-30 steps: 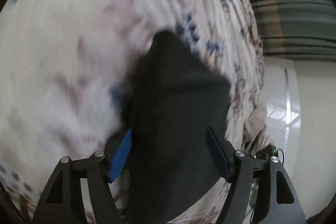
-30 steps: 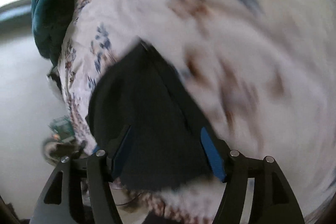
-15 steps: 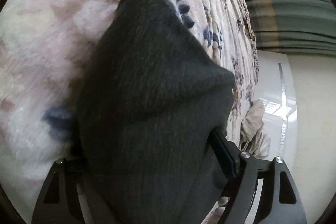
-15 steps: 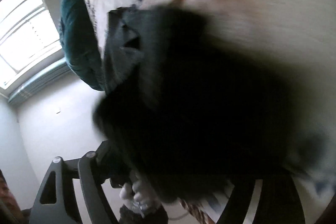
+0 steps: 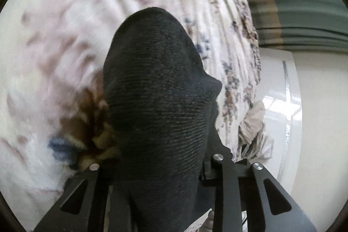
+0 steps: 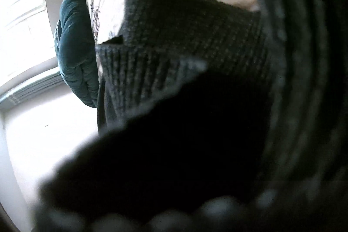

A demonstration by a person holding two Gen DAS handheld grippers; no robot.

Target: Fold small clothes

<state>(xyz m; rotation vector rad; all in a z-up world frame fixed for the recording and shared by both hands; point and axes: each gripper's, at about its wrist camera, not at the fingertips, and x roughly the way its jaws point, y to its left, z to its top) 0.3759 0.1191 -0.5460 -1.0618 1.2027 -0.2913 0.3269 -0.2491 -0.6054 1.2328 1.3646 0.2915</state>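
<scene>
Looking down my left claw (image 5: 158, 169), I see one dark knit sock (image 5: 156, 90) draped over and between its two black fingers, its rounded end lying out on the pale flowered blanket (image 5: 65, 36). The jaws have just been closing, with the sock between them; they now stand narrow, the fabric bunched in the gap, and I read that as a grip on the sock, though the pads themselves are buried under the knit. Only the metal arms (image 5: 230, 188) of the fingers show at the bottom.

On my right view the same dark knit fills nearly everything: a ribbed cuff (image 6: 152, 71) is sharp in the middle, and a black blurred fold sits right against the lens. Those jaws have also been closing, but the right claw is wholly hidden behind fabric, so I cannot tell whether it grips.

Beyond the blanket's edge I count one teal cushion (image 6: 74, 47), one bright window (image 6: 21, 25), one green striped curtain (image 5: 300, 14) and one crumpled pale bag (image 5: 254, 123) on the shiny floor (image 5: 291, 123).
</scene>
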